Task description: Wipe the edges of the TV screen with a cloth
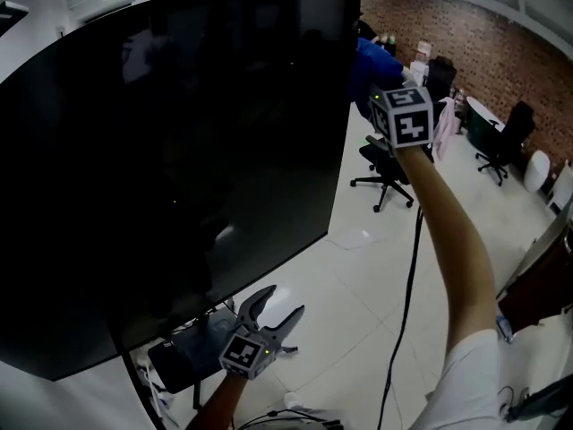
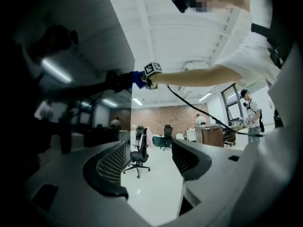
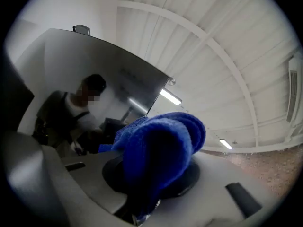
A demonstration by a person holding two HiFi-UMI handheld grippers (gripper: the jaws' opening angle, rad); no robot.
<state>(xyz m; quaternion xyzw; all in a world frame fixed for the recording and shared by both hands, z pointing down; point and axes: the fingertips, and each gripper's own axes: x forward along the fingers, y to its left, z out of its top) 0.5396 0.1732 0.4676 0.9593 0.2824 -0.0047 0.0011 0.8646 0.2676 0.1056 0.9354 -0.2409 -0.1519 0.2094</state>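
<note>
Two grippers are in view, and only one is working. The right gripper (image 3: pixel 151 178) is raised at arm's length to the right-hand edge of the TV screen (image 1: pixel 179 159), in the upper part of that edge and below the top corner. Its jaws are clamped on a folded blue cloth (image 3: pixel 161 143). The cloth bulges out past the fingertips and covers most of both pads.

In the left gripper view the cloth meets the line of the screen's edge. It looks pressed against the edge, though I cannot confirm firm contact.

Step in hand, by my reading, is wiping the right vertical edge. I cannot judge how much of the perimeter is already done.

The next move calls for steady pressure along the bezel, with the cloth wad leading so that no bare jaw touches the panel. The lower edge is a long reach down from here.

The left gripper (image 1: pixel 279 305) hangs low, near the screen's bottom edge and clear of it. Its jaws stand wide apart with nothing between them; only floor and a distant office chair (image 2: pixel 138 155) show through the gap.
</note>
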